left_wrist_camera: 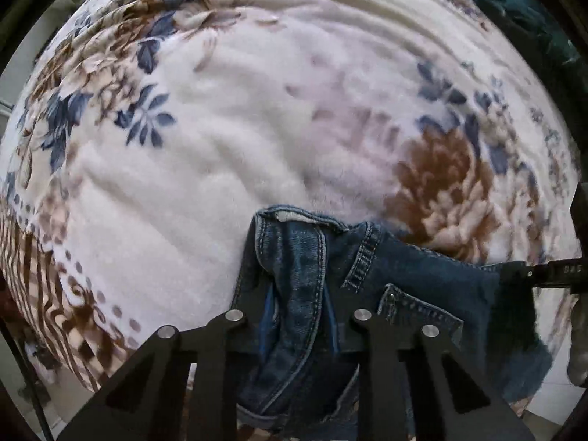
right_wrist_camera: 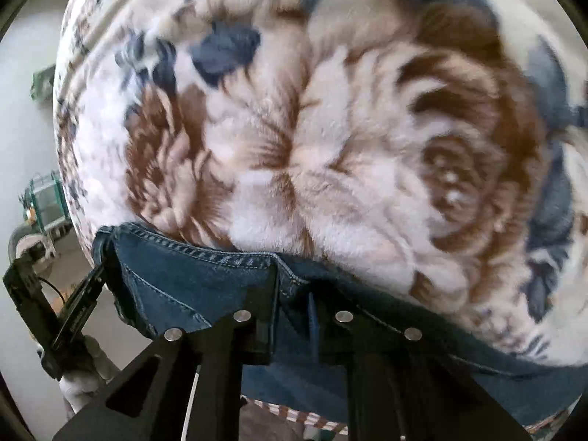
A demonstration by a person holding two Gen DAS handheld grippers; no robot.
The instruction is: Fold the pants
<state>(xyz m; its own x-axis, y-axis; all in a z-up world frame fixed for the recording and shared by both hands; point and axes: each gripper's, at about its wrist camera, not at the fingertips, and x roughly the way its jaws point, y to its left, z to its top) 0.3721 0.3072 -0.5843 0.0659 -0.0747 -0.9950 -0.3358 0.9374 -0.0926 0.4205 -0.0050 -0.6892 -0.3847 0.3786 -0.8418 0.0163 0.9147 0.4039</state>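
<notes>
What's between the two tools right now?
Only a span of the jeans' waistband, held by left tool and right tool; left wrist view shows it.

Floral plush blanket (left_wrist_camera: 228, 139) covering bed; pale floor (right_wrist_camera: 25, 103) beside.

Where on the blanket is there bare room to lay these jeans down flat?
The white middle of the blanket is bare, bordered by blue leaves on its left and the brown flower on its right. It is crowded at the near edge, where both grippers clamp the jeans.
</notes>
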